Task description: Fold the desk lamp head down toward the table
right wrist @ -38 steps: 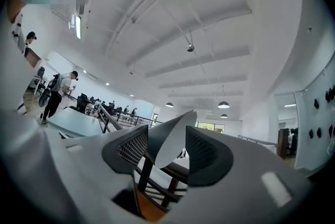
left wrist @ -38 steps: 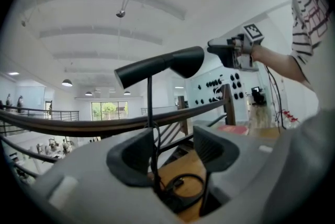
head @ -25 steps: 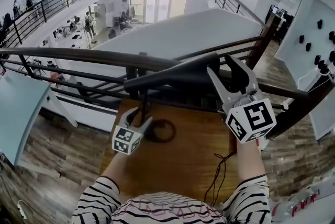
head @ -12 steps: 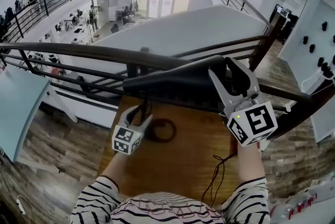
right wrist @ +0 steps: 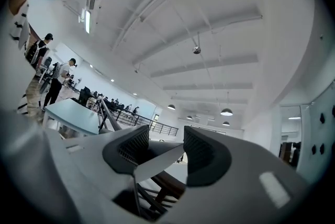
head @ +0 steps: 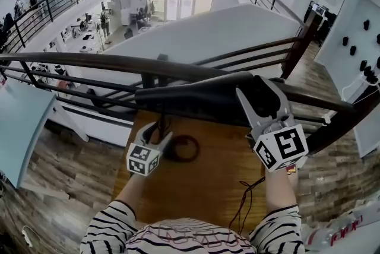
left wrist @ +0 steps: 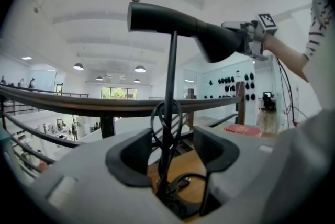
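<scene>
Right gripper (head: 253,86) has sunk slightly, fingers clenched on the lamp head (head: 190,95) at centre; left gripper (head: 158,130) fingers, opening, straddle the stem (left wrist: 170,87).

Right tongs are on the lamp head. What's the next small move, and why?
Likely push the right tongs a bit down, swinging the lamp head toward the wooden table. They grip its flared end, yet it lies roughly level, well above the tabletop. The left tongs, jaws opening, straddle the stem loosely.
</scene>
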{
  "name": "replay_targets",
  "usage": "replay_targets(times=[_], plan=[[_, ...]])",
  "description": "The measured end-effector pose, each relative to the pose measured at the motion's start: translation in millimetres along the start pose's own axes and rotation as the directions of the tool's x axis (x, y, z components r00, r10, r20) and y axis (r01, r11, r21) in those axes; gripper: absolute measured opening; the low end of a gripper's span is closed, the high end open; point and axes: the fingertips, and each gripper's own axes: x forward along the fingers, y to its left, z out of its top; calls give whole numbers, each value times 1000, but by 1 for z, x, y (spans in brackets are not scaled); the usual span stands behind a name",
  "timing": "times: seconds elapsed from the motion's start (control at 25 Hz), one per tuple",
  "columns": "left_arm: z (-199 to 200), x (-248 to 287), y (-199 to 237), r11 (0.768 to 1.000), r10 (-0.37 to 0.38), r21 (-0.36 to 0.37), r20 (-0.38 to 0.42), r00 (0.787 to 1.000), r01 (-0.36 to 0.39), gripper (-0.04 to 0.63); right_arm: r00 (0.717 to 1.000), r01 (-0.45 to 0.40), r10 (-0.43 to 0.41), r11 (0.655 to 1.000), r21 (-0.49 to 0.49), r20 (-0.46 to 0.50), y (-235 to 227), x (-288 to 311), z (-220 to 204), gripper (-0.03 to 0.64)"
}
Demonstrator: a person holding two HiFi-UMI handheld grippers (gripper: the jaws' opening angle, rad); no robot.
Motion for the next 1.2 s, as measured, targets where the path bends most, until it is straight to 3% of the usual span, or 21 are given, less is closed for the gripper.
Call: replay_targets(times=[0.36, 0.52, 0.68, 0.76, 0.88, 1.2], plan=[[-6, -2, -3, 999, -20, -42, 3, 1000, 20, 241, 998, 51, -48, 993, 111, -26, -1, -15, -40, 198], [-5, -2, -3, 995, -22, -97, 39, 999, 26, 216, 996, 73, -64, 980, 187, -55, 1, -20, -67, 193], [-6, 0, -8, 996, -43, -77, 37, 998, 46, 218, 997, 58, -41, 960, 275, -67, 8, -23, -95, 173], [-6, -2, -7, 996, -52, -75, 37, 998, 54, 225, 998, 49, -30, 943, 330, -64, 17, -21, -107, 121], [-4, -2, -7, 994, -67, -87, 53, 996, 71, 249, 996, 59, -27, 921, 386, -88, 27, -19, -129, 128], [-3, 0, -14, 989, -102, -99, 84, 991, 110, 290, 977, 44, 51, 903, 428, -207, 53, -14, -186, 153]])
